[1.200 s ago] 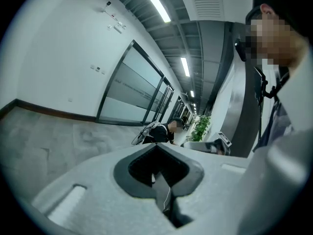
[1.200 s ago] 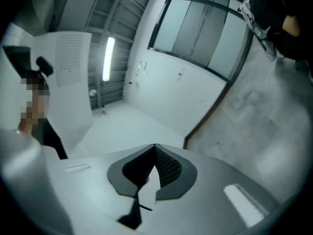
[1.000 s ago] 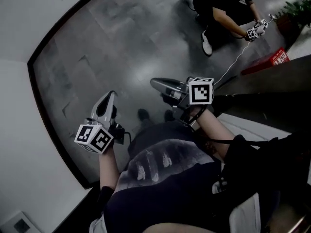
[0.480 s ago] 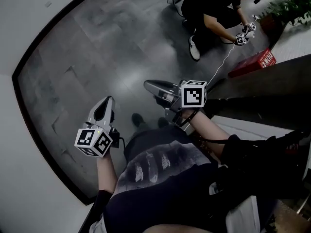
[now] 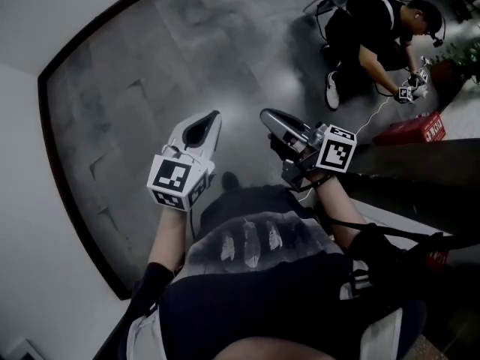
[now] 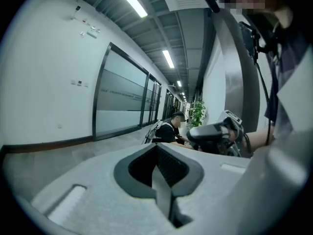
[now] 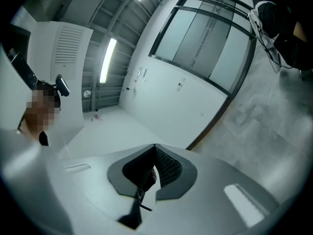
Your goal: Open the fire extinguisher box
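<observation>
Jaws of left gripper (image 5: 214,116) and right gripper (image 5: 265,114) together, nothing between.

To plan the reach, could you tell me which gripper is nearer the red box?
Right. The right gripper hangs left of the red box, well apart from it; the left gripper is even farther left.

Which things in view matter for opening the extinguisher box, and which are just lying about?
For the job: red box on the floor; left gripper and right gripper, jaws together, empty.
Just around: crouching person; potted plant.
</observation>
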Tool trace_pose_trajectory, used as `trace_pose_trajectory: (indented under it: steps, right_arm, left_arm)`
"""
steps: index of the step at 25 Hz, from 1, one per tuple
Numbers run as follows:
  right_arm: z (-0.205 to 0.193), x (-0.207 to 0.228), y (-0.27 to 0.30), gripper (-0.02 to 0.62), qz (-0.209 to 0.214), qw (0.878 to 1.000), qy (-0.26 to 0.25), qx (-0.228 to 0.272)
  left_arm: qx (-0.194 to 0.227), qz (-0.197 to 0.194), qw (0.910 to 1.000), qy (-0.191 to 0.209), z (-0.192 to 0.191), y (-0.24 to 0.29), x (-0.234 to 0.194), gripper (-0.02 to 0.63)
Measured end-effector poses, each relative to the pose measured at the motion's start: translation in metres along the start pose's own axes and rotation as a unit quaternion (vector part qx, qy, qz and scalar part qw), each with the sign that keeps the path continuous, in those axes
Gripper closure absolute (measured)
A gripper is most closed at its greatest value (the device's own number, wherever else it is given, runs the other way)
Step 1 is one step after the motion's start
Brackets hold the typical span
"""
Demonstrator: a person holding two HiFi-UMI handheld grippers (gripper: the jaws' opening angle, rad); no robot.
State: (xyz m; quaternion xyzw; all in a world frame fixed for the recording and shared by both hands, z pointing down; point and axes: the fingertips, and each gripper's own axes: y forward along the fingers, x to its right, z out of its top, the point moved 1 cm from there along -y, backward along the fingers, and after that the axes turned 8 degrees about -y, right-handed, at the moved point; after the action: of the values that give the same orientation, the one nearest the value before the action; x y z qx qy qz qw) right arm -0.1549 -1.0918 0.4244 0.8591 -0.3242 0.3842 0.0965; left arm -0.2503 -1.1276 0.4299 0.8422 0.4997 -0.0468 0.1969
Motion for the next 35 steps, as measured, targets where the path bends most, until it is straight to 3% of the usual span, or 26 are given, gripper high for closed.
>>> trace_pose_trajectory:
  steps: [5, 8, 11, 14, 21, 29, 35]
  right_arm:
    - [0.007, -0.007, 0.000, 0.594, 0.011, 1.000, -0.002, 0.018]
    - [0.012, 0.001, 0.007, 0.594, 0.026, 0.999, 0.036, 0.024]
    - [0.027, 0.032, 0.019, 0.594, 0.027, 0.995, 0.083, 0.037]
    - [0.057, 0.055, -0.004, 0.594, 0.035, 0.993, 0.103, 0.042]
    - [0.064, 0.070, -0.033, 0.594, 0.074, 0.993, 0.089, 0.036]
    - [0.056, 0.085, -0.036, 0.594, 0.067, 0.991, 0.109, 0.044]
    - [0.070, 0.090, -0.030, 0.594, 0.063, 0.991, 0.115, 0.039]
  left_arm:
    - [0.001, -0.024, 0.9997, 0.008, -0.002, 0.008, -0.002, 0.604]
    - [-0.013, -0.047, 0.9986, 0.020, 0.001, 0.022, 0.003, 0.604]
    - [-0.040, -0.043, 0.9978, 0.029, 0.011, 0.045, -0.009, 0.604]
    - [-0.045, -0.041, 0.9976, 0.033, 0.023, 0.081, 0.015, 0.604]
    - [-0.057, -0.019, 0.9982, 0.004, 0.005, 0.106, 0.045, 0.604]
    - [-0.064, -0.012, 0.9979, 0.001, -0.011, 0.118, 0.042, 0.604]
    - [-0.072, -0.012, 0.9968, -0.033, -0.004, 0.137, 0.029, 0.604]
